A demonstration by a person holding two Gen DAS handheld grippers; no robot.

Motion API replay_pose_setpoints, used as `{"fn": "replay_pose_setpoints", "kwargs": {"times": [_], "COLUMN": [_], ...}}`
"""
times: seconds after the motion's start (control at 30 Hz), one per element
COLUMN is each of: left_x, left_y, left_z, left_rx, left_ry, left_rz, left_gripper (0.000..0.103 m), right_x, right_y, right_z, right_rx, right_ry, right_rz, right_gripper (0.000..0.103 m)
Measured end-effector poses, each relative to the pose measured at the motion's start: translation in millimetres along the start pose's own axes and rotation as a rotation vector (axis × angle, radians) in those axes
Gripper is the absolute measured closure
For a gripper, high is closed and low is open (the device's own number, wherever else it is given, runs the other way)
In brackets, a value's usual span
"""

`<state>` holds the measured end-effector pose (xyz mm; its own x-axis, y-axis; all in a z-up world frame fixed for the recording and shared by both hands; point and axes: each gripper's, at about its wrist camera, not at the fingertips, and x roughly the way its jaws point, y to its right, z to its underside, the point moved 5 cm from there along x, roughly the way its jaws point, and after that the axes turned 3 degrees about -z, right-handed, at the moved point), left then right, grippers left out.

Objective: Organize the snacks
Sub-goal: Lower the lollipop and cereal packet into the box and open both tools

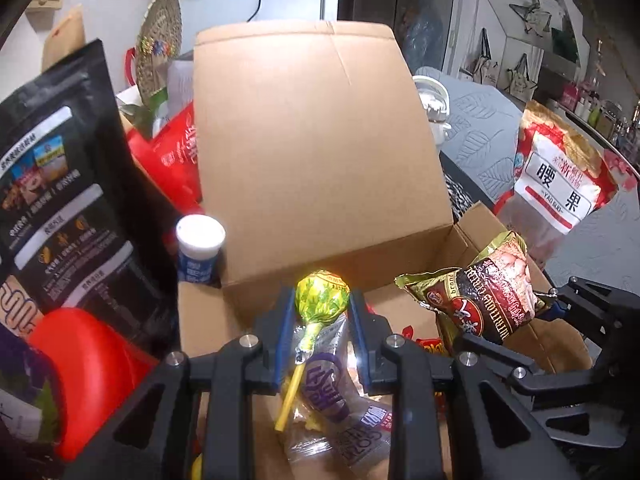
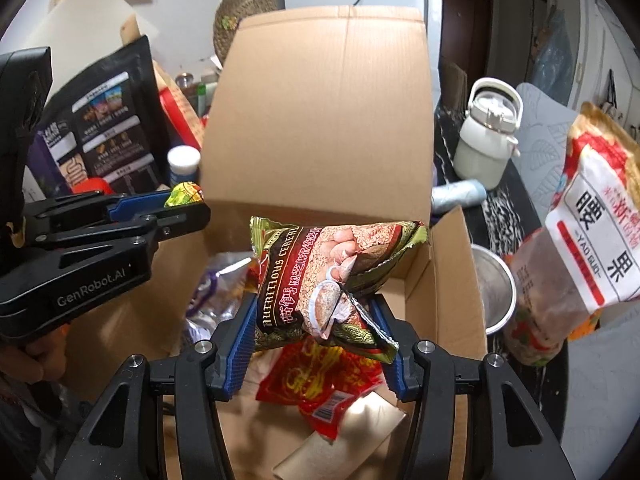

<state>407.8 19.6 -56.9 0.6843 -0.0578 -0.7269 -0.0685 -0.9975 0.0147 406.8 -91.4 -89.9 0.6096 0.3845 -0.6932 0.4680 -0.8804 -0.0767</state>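
An open cardboard box stands in front of both grippers, its back flap upright. My left gripper is shut on a green-wrapped lollipop with a yellow stick, held over the box's near edge; it shows at the left of the right wrist view. My right gripper is shut on a green and dark red cereal packet above the box opening; the packet also shows in the left wrist view. Inside the box lie a red snack packet and clear purple-printed packets.
A tall black pouch, a red lid and a white-capped bottle stand left of the box. A cashew bag, a steel bowl and a white kettle are on the right.
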Motion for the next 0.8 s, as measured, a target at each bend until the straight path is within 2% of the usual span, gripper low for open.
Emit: {"fn": "replay_pose_setpoints", "kwargs": {"times": [0.03, 0.17, 0.33, 0.4, 0.57, 0.67, 0.7, 0.77, 0.8], "left_x": [2, 6, 19, 23, 29, 29, 29, 27, 25], "left_y": [0, 0, 1, 0, 1, -1, -2, -3, -5], "left_z": [0, 0, 5, 9, 12, 14, 15, 16, 18], "left_rx": [0.001, 0.031, 0.009, 0.009, 0.017, 0.008, 0.004, 0.002, 0.001], "left_ry": [-0.002, 0.006, -0.064, -0.092, -0.125, -0.136, -0.138, -0.137, -0.132], "left_rz": [-0.007, -0.108, -0.067, -0.066, -0.087, -0.097, -0.101, -0.111, -0.115], "left_gripper": [0.077, 0.077, 0.077, 0.077, 0.077, 0.076, 0.072, 0.050, 0.022], "right_x": [2, 6, 9, 8, 2, -4, -5, -9, -10], "right_y": [1, 0, 0, 0, 0, 0, 0, 0, 0], "right_z": [0, 3, 5, 6, 9, 9, 10, 10, 11], "right_rx": [0.000, -0.025, -0.035, -0.031, -0.034, -0.040, -0.041, -0.039, -0.039], "right_ry": [-0.006, -0.022, -0.043, -0.049, -0.051, -0.043, -0.040, -0.037, -0.037], "right_rz": [0.002, 0.030, 0.062, 0.065, 0.091, 0.114, 0.117, 0.124, 0.129], "right_gripper": [0.049, 0.049, 0.046, 0.041, 0.040, 0.033, 0.033, 0.033, 0.033]}}
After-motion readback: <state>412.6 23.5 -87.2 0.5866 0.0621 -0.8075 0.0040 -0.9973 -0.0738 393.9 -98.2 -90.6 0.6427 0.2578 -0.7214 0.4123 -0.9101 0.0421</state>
